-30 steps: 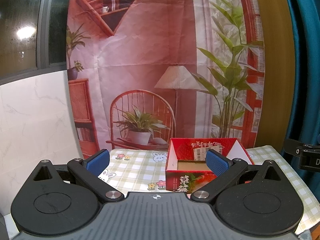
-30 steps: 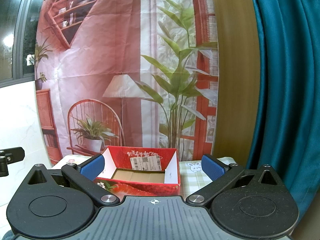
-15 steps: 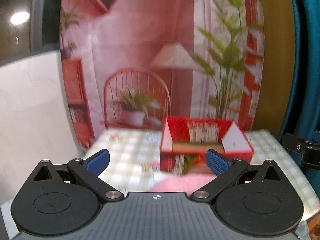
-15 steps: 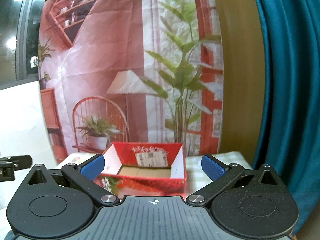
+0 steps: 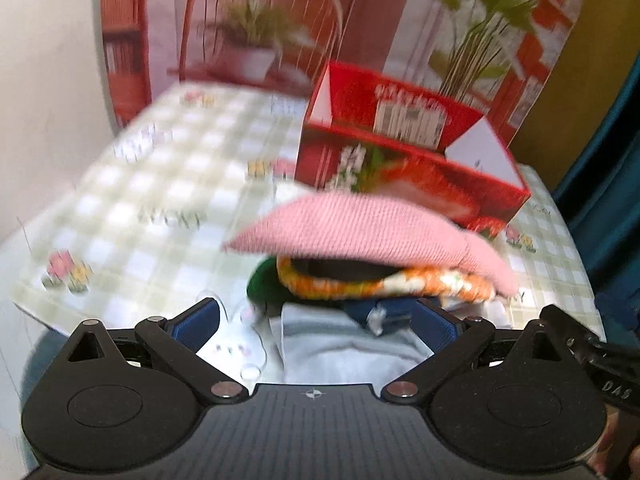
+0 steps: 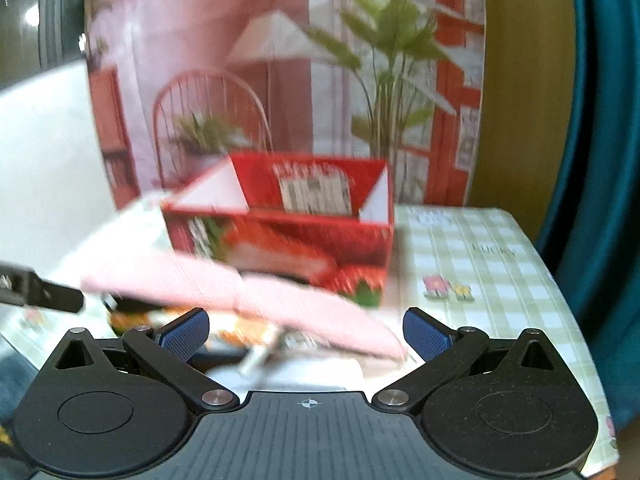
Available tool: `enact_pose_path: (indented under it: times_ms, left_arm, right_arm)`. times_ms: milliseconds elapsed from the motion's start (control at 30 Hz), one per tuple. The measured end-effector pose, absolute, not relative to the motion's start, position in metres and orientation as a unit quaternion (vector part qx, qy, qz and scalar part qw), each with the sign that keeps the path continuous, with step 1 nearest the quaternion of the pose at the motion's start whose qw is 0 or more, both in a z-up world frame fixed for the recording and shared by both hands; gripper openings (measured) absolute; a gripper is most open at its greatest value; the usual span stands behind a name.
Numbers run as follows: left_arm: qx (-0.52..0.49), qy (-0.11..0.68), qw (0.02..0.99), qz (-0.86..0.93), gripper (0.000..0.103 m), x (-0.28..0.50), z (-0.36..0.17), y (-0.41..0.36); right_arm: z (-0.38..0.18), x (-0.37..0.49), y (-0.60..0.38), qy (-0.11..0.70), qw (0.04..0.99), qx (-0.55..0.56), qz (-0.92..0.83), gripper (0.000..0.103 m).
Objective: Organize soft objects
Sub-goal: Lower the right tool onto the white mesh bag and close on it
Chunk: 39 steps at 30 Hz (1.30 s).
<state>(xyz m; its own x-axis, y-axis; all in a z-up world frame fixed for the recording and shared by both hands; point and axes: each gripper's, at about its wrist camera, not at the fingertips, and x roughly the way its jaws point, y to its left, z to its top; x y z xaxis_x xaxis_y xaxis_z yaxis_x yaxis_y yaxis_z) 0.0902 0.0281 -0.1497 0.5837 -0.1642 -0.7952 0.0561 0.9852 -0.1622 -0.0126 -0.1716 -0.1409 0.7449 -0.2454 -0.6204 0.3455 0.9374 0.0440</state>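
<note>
A pile of soft items lies on the checked tablecloth point(image 5: 168, 184) in front of an open red cardboard box point(image 5: 408, 160). A pink knitted cloth point(image 5: 360, 228) tops the pile, over an orange patterned piece point(image 5: 384, 284), a green piece point(image 5: 264, 284) and a pale blue cloth point(image 5: 352, 344). My left gripper point(image 5: 316, 320) is open, low over the pile's near edge. My right gripper point(image 6: 306, 330) is open above the pink cloth point(image 6: 248, 292), with the red box point(image 6: 288, 224) behind it. Both views are blurred.
A printed backdrop point(image 6: 280, 60) with a chair, lamp and plants hangs behind the table. A teal curtain point(image 6: 600, 120) hangs at the right. A white wall point(image 5: 48, 100) stands at the left. The table's right edge point(image 6: 560, 280) is near the right gripper.
Both grippers have tilted down and moved toward the table. The pile of soft items has come into view under the fingers. Both stay open.
</note>
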Motion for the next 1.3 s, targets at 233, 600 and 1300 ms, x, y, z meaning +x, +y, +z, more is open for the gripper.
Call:
enact_pose_path:
  times_ms: [233,600,1300]
  left_arm:
    - [-0.059,0.516,0.851,-0.080,0.101,0.105,-0.192,0.025]
    - [-0.087,0.556,0.816,-0.133,0.092,0.121,-0.227,0.019]
    - [-0.161,0.605,0.763,-0.161,0.077,0.148,-0.287,0.025]
  right_arm:
    - [-0.181,0.001,-0.177,0.372,0.911,0.100,-0.146,0.103]
    - [-0.213,0.015,-0.177,0.424,0.893,0.101,-0.115,0.102]
    - [-0.245,0.030,-0.186,0.460,0.870,0.162,-0.067,0.074]
